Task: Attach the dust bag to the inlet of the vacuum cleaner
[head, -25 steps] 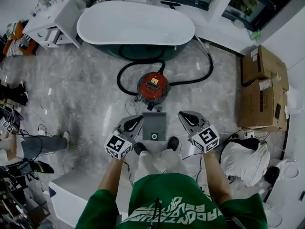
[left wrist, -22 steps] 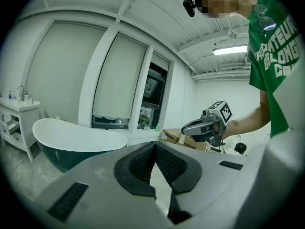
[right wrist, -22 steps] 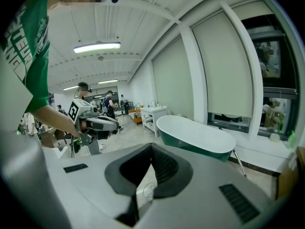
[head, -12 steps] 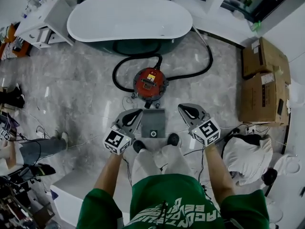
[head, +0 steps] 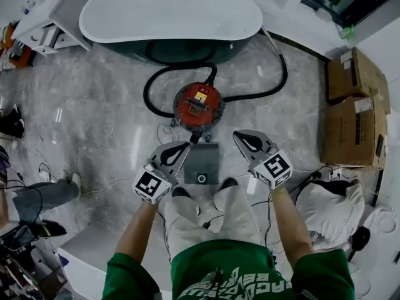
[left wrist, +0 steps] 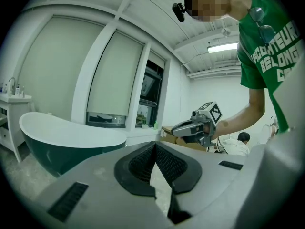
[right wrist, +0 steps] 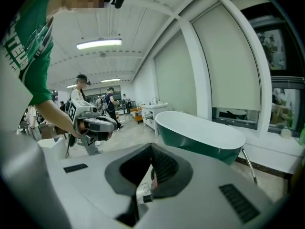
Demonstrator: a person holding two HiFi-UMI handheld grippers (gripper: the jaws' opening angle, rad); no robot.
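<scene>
The red round vacuum cleaner (head: 200, 105) stands on the marble floor, its black hose (head: 156, 80) looping behind it. Just in front of it lies the flat grey dust bag (head: 202, 158), with a round hole near its close edge. My left gripper (head: 180, 149) hovers at the bag's left side and my right gripper (head: 242, 137) at its right. Neither touches the bag. In the left gripper view the jaws (left wrist: 155, 147) meet at the tips with nothing between them. The right gripper's jaws (right wrist: 152, 149) are likewise shut and hold nothing.
A white and dark-green bathtub (head: 169, 11) fills the back, with a white cabinet (head: 47, 24) to its left. Cardboard boxes (head: 353, 105) stand at the right, with a white bundle (head: 331, 208) in front of them. Thin cables (head: 169, 133) trail on the floor, and a bystander's leg (head: 44, 192) shows at the left.
The person has crouched and both grippers have sunk toward the floor, staying on either side of the dust bag. The jaws look the same.
</scene>
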